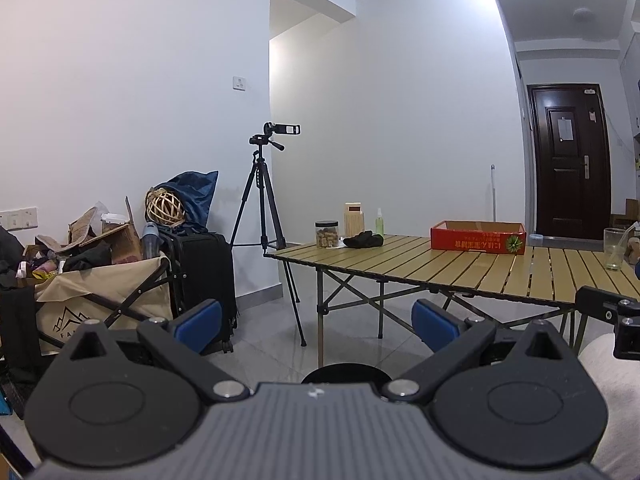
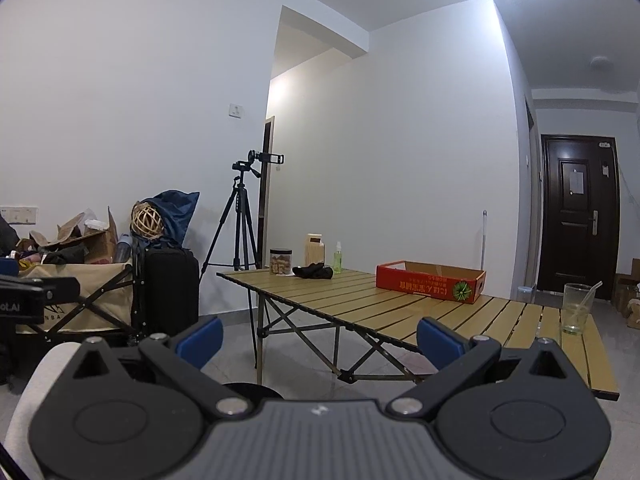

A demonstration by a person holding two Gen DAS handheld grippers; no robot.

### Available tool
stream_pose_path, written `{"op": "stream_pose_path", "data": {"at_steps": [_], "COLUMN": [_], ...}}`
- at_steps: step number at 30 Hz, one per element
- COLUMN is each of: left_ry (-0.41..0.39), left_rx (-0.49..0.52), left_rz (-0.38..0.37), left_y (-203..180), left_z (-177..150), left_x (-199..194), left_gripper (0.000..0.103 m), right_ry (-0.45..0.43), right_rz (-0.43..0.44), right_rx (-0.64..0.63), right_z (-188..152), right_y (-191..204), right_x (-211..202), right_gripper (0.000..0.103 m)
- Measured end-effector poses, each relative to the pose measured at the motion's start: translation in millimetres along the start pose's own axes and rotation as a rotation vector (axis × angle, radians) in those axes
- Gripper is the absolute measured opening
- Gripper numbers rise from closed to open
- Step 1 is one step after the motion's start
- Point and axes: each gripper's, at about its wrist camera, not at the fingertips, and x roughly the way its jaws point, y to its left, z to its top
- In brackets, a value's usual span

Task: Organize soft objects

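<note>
A dark soft bundle point(image 1: 363, 239) point(image 2: 313, 271) lies near the far left corner of the slatted wooden folding table point(image 1: 460, 270) point(image 2: 380, 308). A shallow red cardboard box point(image 1: 478, 237) point(image 2: 431, 281) sits open-topped further right on the table. My left gripper point(image 1: 316, 326) is open, held low in front of the table's near edge, with nothing between its blue pads point(image 1: 200, 324). My right gripper point(image 2: 318, 340) is also open and empty, well short of the bundle. A part of the right gripper point(image 1: 612, 316) shows at the right edge of the left wrist view.
Beside the bundle stand a jar point(image 1: 327, 234), a wooden container point(image 1: 354, 222) and a green spray bottle point(image 1: 379, 222). A glass with a straw point(image 2: 576, 308) is at the table's right end. A tripod with camera point(image 1: 266, 216), a black suitcase point(image 1: 200, 276) and a cluttered folding wagon point(image 1: 100, 292) stand left.
</note>
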Motion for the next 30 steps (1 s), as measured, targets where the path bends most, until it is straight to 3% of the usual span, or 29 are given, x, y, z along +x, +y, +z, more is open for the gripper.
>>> {"op": "stream_pose_path", "data": {"at_steps": [30], "left_ry": [0.063], "left_rx": [0.021], "left_rz": [-0.025], "left_y": [-9], "left_z": [-6], "left_x": [76], "left_gripper": [0.103], "right_ry": [0.059], "right_rz": [-0.016], "right_rx": [0.045], "right_z": [-21], "right_y": [-22], "right_x": [76], "right_gripper": [0.103]}}
